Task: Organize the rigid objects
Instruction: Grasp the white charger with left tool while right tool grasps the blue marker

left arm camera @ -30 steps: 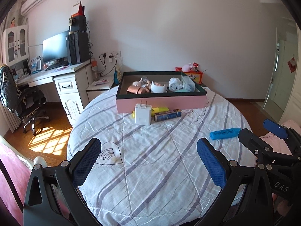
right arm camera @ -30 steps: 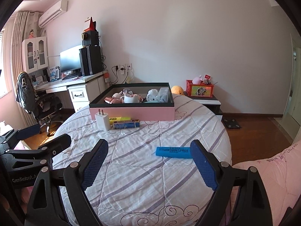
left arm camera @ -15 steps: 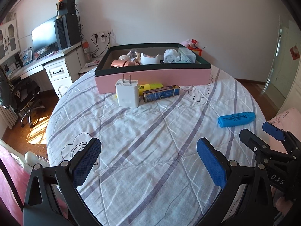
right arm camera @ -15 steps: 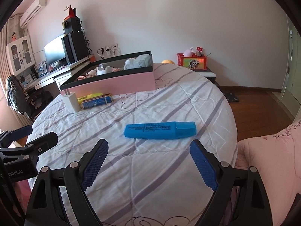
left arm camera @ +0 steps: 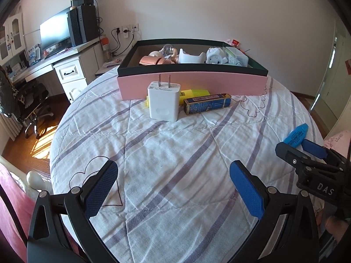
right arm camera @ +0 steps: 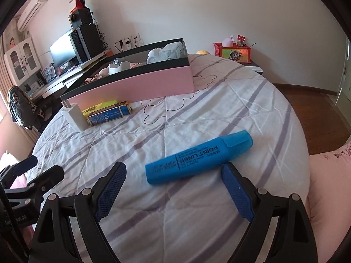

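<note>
A blue highlighter (right arm camera: pixel 197 156) lies on the striped bedspread just beyond my right gripper (right arm camera: pixel 175 188), which stands open with nothing between its pads. In the left wrist view the same blue highlighter (left arm camera: pixel 296 134) shows at the far right, partly behind the right gripper (left arm camera: pixel 307 151). My left gripper (left arm camera: pixel 173 188) is open over bare bedspread. Ahead of it stand a white charger (left arm camera: pixel 163 102), a yellow highlighter (left arm camera: pixel 195 92) and a small blue box (left arm camera: pixel 207 104), all in front of a pink tray (left arm camera: pixel 193 83) holding several small items.
The round bed (left arm camera: pixel 175 153) drops off at its left and right edges. A desk with monitor (left arm camera: pixel 54 35) and an office chair (left arm camera: pixel 26 100) stand left. A pink cushion (right arm camera: pixel 329 186) lies right of the bed. A red box (right arm camera: pixel 232 51) sits behind.
Both grippers came forward and lower over the bed. The blue highlighter now lies right at the right gripper's fingertips; the charger and tray look nearer to the left gripper. Both stayed open.
</note>
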Demonstrator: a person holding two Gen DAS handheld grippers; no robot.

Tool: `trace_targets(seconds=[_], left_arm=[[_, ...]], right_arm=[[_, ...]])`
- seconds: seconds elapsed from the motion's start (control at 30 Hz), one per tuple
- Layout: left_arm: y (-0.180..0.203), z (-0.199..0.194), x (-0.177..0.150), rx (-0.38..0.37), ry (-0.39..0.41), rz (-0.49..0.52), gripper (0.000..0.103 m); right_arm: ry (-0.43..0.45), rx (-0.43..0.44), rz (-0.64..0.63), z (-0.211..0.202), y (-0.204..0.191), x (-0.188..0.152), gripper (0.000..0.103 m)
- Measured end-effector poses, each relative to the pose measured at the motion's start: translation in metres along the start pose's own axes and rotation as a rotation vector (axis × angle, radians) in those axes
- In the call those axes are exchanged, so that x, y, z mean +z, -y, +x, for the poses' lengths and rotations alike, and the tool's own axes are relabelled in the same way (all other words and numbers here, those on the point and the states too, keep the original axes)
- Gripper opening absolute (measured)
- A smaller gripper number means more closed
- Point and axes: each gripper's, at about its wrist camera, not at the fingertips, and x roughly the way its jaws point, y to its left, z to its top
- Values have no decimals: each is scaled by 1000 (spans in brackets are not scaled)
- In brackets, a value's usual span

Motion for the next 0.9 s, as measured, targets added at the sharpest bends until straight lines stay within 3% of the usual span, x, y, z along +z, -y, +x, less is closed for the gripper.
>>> trace_targets(seconds=[0.17, 0.23, 0.27, 0.33, 0.37, 0.77, 0.9], left_arm=[[-16, 6, 8, 18, 2, -23, 103], [-23, 9, 13, 24, 4, -33, 103], [-26, 11, 16, 29, 0, -35, 103], [-31, 15, 22, 36, -1, -38, 103], [-33, 17, 24, 39, -2, -39, 103], [-26, 63, 55, 23, -64, 3, 103], [-30, 78, 67, 66, -79, 0, 103]], right_arm=[[-40, 46, -29, 19, -7, 26, 88], [-53, 25, -78, 28, -10, 31, 71], [-60, 15, -94, 32, -10, 32, 57], [-52, 27, -109, 30, -7, 33, 44], [-49, 36, -107, 30, -3, 33, 29], [-92, 61, -152, 47, -15, 51, 27], [-97, 57, -164, 48, -17, 51, 27]])
